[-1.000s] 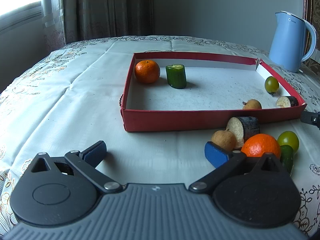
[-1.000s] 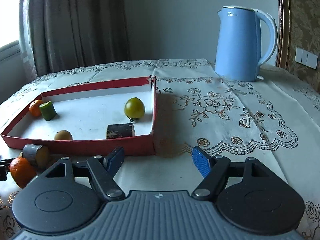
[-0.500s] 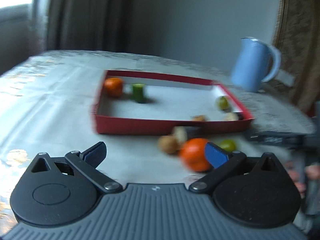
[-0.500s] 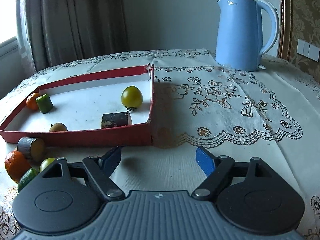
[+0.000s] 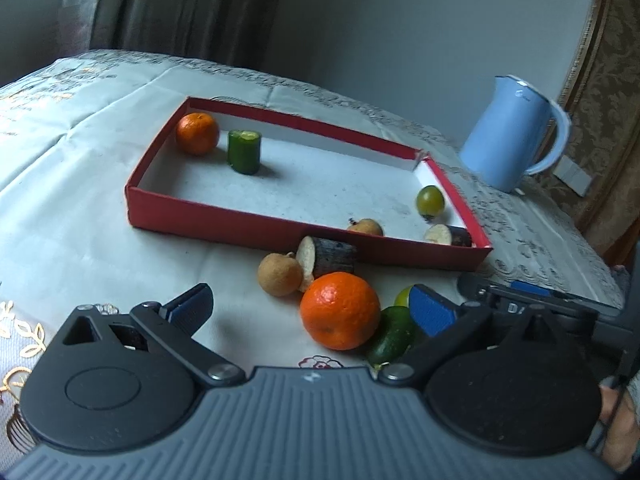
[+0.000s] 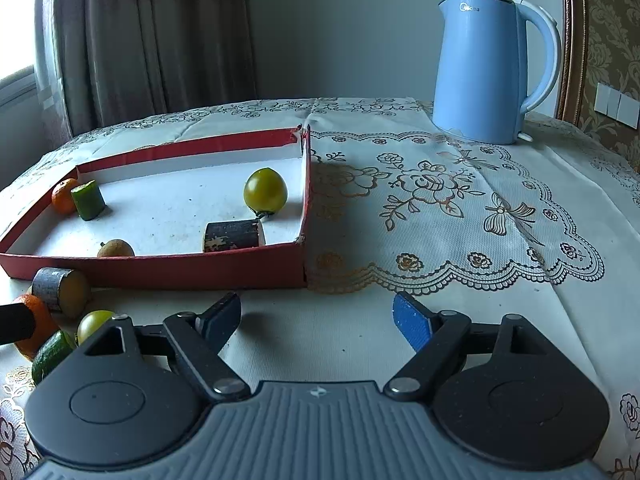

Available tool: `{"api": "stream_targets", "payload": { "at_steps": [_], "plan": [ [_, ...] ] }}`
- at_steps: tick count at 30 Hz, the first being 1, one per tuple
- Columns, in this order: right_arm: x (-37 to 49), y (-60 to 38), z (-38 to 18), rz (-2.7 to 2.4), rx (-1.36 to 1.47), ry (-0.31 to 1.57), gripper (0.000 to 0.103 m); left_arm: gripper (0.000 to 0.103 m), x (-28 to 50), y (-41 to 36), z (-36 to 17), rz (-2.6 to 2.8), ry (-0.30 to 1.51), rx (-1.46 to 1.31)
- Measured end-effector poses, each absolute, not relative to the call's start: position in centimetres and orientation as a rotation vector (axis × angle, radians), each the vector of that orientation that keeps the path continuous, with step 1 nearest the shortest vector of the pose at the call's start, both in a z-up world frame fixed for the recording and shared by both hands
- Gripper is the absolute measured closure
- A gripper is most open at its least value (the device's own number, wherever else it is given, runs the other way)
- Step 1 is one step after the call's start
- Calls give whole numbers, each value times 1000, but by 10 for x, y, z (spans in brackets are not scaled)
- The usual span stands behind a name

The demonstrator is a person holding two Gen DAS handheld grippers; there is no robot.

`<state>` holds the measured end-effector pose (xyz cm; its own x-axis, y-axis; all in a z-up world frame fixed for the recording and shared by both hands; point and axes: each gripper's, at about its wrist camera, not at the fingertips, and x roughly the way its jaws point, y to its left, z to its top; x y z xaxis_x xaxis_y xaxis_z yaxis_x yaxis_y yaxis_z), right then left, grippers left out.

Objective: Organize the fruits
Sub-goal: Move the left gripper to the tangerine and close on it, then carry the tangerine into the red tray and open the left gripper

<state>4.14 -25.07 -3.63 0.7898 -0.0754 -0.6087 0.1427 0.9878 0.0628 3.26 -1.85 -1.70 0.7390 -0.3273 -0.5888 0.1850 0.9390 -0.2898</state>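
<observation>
The left gripper (image 5: 310,304) is hanging spread wide and empty over the loose pile at lower centre of the frame, the orange (image 5: 340,311) sitting between its fingers, untouched, on the worktop (image 5: 72,216) just outside the red tray (image 5: 248,229). It's looking firm, round, light — liable to roll, so pinch across its widest middle. The right gripper (image 6: 318,316) has just been opening — nothing between its jaws.
</observation>
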Motion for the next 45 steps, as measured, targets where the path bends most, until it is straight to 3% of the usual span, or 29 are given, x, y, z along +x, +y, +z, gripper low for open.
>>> {"api": "stream_targets", "payload": {
  "at_steps": [2, 8, 10, 13, 19, 45],
  "plan": [
    [41, -251, -36, -117, 106, 651, 19, 12, 33, -22, -19, -267, 697, -221],
    [42, -249, -37, -116, 96, 655, 18, 25, 28, -30, -18, -249, 687, -238],
    [42, -249, -37, -115, 94, 656, 18, 39, 27, -30, -17, -270, 684, -255],
    [42, -248, -37, -115, 90, 657, 18, 53, 26, -30, -16, -297, 680, -259],
    [42, -248, -37, -115, 90, 657, 17, 64, 24, -29, -15, -311, 671, -242],
    [42, -247, -37, -117, 87, 658, 17, 64, 17, -4, 14, -281, 495, -102]
  ]
}}
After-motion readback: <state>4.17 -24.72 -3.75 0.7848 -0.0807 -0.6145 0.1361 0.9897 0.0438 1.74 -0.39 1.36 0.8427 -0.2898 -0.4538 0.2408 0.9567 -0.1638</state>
